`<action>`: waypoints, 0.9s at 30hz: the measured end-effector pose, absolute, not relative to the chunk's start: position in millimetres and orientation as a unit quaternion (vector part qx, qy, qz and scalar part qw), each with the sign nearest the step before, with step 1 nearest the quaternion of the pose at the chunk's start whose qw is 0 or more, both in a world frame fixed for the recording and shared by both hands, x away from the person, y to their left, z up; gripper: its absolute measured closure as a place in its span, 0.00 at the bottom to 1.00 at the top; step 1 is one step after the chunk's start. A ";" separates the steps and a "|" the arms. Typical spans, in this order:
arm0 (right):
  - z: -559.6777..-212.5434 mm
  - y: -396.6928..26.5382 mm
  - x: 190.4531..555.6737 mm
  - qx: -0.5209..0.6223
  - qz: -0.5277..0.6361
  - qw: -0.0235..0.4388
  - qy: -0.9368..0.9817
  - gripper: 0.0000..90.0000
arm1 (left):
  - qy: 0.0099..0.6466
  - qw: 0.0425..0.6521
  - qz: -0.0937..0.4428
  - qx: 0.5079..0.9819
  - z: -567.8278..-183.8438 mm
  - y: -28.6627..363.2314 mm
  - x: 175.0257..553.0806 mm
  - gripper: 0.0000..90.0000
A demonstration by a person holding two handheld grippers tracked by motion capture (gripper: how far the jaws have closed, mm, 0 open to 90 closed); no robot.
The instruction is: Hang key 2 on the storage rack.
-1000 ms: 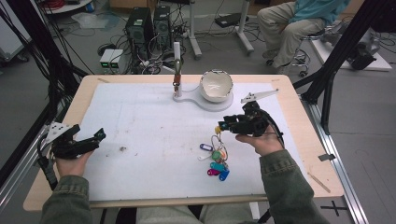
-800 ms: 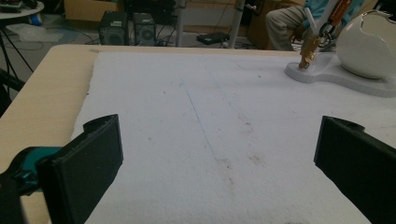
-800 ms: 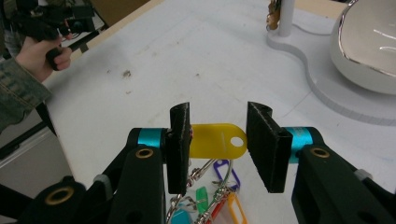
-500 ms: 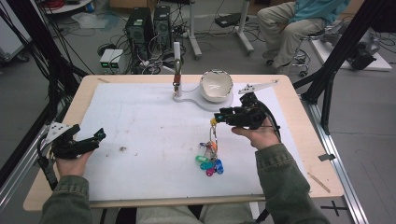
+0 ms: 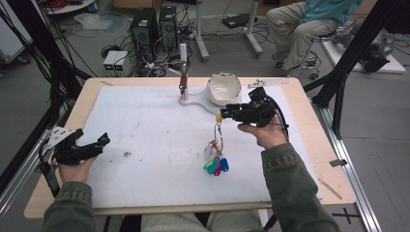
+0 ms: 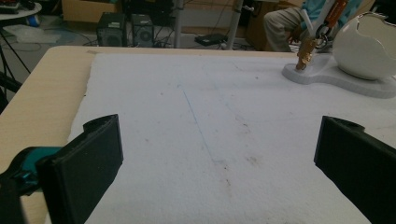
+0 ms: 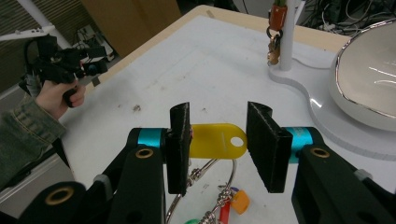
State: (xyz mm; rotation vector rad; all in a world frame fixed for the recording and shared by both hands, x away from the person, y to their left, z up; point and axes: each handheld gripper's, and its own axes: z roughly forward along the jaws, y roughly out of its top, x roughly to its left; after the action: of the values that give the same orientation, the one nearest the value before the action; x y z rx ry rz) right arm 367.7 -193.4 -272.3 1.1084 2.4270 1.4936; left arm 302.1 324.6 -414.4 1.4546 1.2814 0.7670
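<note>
Since a second ago the right hand-held gripper [image 5: 226, 115] has risen and swung toward the far edge of the table [image 5: 309, 104], lifting the key bunch [image 5: 216, 157] so only its coloured fobs trail on the white mat [image 5: 145, 130]. It holds the bunch's yellow tag [image 7: 217, 140] by one end, apparently pressed against one jaw. Near the front left corner, the left hand-held gripper [image 5: 92, 145] stays wide and empty. Farther off, the white stand [image 5: 193, 99] with hook post and bowl looks the likely destination.
</note>
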 end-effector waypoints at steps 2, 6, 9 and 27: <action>-270.0 -193.1 368.7 0.361 0.493 0.041 0.791 0.68 | 0.531 0.506 0.317 0.602 -414.3 324.5 302.0 0.02; -265.8 -191.3 370.7 0.364 0.497 0.039 0.787 0.68 | 0.529 0.507 0.315 0.604 -414.3 323.5 302.1 0.02; -262.3 -189.6 372.1 0.366 0.500 0.039 0.784 0.68 | 0.527 0.507 0.314 0.605 -414.1 323.0 301.9 0.02; -238.6 -170.5 380.5 0.367 0.522 0.034 0.769 0.68 | 0.518 0.519 0.308 0.607 -410.0 318.0 299.6 0.02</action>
State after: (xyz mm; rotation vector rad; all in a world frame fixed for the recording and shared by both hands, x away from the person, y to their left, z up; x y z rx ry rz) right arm 380.5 -170.5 -238.6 1.1279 2.3652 1.6065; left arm 299.6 318.0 -410.0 1.4549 1.2414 0.7381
